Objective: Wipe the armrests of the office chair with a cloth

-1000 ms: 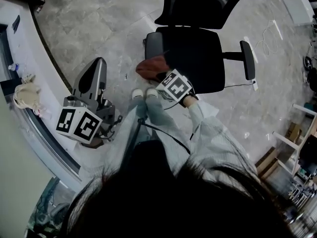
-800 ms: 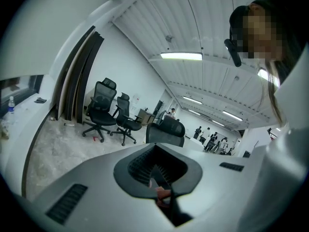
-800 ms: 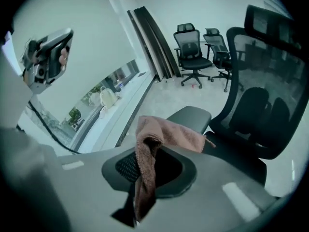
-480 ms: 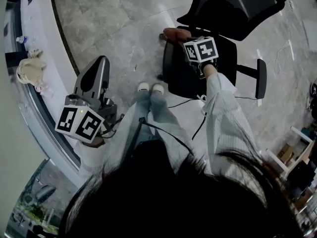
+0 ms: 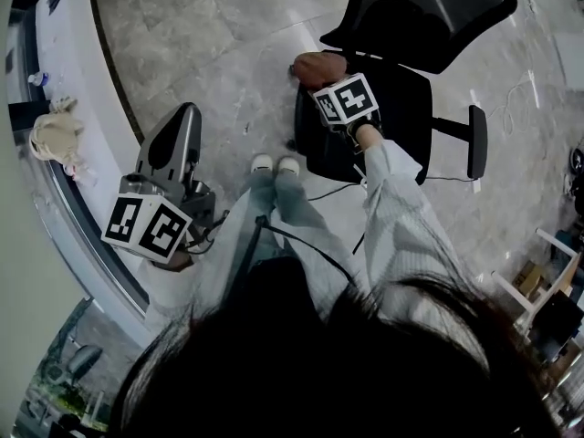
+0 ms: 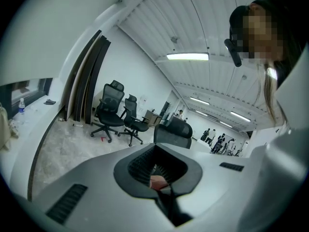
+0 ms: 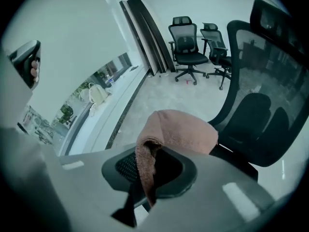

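Observation:
A black office chair (image 5: 401,108) stands on the grey floor ahead of me. My right gripper (image 5: 321,80) is shut on a brownish-pink cloth (image 5: 318,66) that lies bunched over the chair's left armrest, hiding most of it. The chair's right armrest (image 5: 476,140) is bare. In the right gripper view the cloth (image 7: 178,129) drapes out of the right gripper (image 7: 145,192) in front of the mesh backrest (image 7: 270,95). My left gripper (image 5: 175,130) hangs low at the left, away from the chair, shut with nothing in it (image 6: 161,192).
A curved white counter (image 5: 64,199) runs along the left with a beige bag (image 5: 55,133) and a small bottle (image 5: 35,78). My white shoes (image 5: 275,164) stand just before the seat. A cable (image 5: 511,80) lies on the floor; shelving (image 5: 552,272) stands at the right.
The right gripper carried the cloth along the left armrest from its front end toward the backrest, then eased slightly back. The left gripper stayed put.

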Tool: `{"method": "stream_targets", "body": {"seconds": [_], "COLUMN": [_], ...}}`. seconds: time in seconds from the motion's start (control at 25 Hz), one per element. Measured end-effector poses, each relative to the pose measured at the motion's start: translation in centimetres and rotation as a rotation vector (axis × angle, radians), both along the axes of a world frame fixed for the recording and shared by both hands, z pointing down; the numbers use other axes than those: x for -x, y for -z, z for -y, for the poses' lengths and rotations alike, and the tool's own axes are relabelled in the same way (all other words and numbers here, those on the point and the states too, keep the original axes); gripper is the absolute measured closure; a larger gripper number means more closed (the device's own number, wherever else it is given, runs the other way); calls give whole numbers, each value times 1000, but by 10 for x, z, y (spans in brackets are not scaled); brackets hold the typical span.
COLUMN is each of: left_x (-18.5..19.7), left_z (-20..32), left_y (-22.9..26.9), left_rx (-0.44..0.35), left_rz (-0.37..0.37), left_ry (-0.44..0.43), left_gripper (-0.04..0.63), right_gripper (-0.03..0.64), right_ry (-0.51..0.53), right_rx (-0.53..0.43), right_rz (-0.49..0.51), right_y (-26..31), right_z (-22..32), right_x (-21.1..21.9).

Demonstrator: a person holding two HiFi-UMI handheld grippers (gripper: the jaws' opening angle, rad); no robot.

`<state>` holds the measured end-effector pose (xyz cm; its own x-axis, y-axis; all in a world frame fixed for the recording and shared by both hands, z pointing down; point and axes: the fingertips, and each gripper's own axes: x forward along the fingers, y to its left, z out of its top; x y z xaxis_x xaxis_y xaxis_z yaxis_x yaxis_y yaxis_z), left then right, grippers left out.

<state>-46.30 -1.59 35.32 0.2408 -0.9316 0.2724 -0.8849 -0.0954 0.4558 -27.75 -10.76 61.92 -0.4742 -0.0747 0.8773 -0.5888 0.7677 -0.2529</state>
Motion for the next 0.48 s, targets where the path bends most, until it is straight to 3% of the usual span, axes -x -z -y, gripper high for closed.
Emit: {"method": "stream_targets", "body": {"seconds": [0.24,0.48], "left_x": [-24,-66], "left_z": [10,16], "left_y": [12,27], "left_rx": [-37,-76], "left_rz": [-13,-22], "left_ry": [-76,-165], "left_gripper": [592,592], "right_gripper": [571,571], "right_ry": [22,27], "right_rx": [81,103], "right_rz": [91,142], "right_y": [8,20], "right_z": [-68,-133], "right_x": [-7,-27]}}
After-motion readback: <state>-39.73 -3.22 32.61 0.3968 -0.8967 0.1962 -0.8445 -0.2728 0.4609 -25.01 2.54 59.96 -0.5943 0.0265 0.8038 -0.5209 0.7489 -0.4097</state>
